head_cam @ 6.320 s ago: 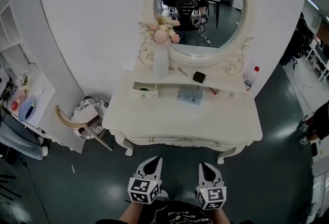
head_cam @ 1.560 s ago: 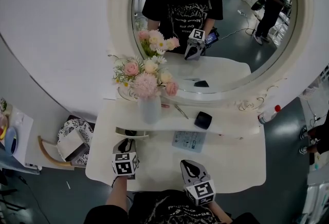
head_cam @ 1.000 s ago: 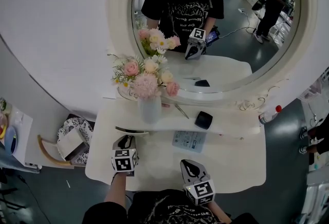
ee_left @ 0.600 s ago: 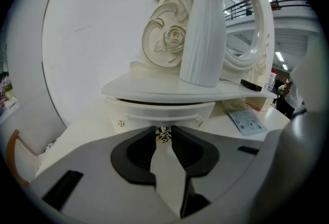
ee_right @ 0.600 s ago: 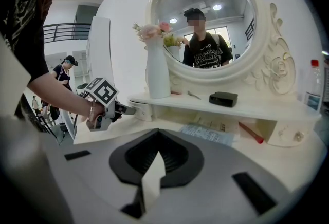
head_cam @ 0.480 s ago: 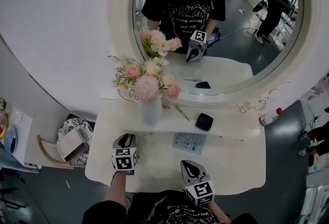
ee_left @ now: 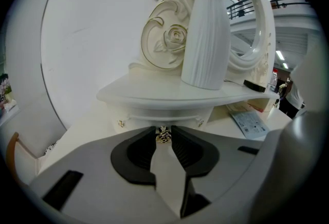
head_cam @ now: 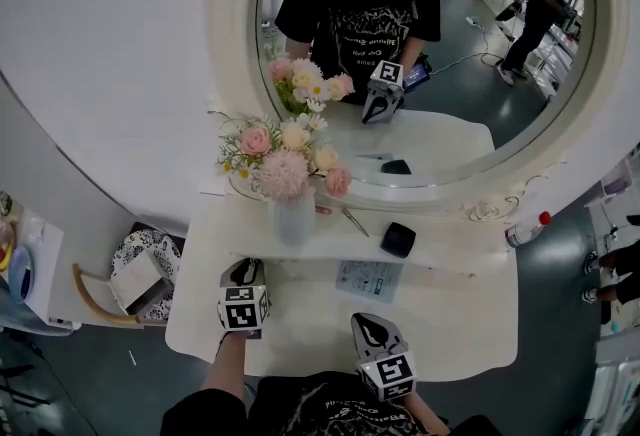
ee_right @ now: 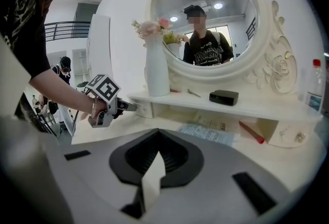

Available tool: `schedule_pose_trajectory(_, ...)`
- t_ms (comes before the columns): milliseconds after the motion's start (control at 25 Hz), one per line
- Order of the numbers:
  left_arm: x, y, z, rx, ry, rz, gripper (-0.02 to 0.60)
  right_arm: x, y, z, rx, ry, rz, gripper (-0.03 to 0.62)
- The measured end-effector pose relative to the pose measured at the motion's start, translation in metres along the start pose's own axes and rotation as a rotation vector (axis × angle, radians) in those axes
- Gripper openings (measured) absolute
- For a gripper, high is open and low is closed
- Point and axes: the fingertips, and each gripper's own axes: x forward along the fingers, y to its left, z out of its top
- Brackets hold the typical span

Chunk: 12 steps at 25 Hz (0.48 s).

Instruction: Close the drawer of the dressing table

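Observation:
The small left drawer [ee_left: 160, 116] of the white dressing table [head_cam: 450, 324] sits pushed in under the shelf [head_cam: 335, 242]. Its front is about flush with the shelf edge. My left gripper [ee_left: 163, 133] is shut on the drawer's small metal knob [ee_left: 163, 137], which shows between the tips. In the head view the left gripper [head_cam: 243, 271] reaches under the shelf, just left of the white vase [head_cam: 293, 215]. In the right gripper view it [ee_right: 134, 107] meets the drawer front [ee_right: 144, 110]. My right gripper [head_cam: 368, 322] hovers over the tabletop near the front edge, shut and empty [ee_right: 158, 152].
On the shelf stand the vase of pink flowers [head_cam: 285, 159] and a black box [head_cam: 398, 238]. A printed leaflet [head_cam: 367, 276] lies on the tabletop. A red-capped bottle [head_cam: 524, 230] stands at the far right. The round mirror [head_cam: 440, 74] rises behind. A patterned stool [head_cam: 140, 269] stands to the table's left.
The drawer has slid in under the shelf, so its open rim no longer shows. My left gripper has edged toward the mirror with it. The right gripper has stayed put.

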Motion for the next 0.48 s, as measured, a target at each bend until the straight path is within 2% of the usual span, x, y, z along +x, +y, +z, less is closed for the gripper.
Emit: schedule_pose_trajectory(480, 0.0072, 0.0000, 0.0045, -0.005, -0.009, 0.016, 0.103, 0.0038, -0.0033, -0.0010, -0.001, 0.007, 0.005, 0.011)
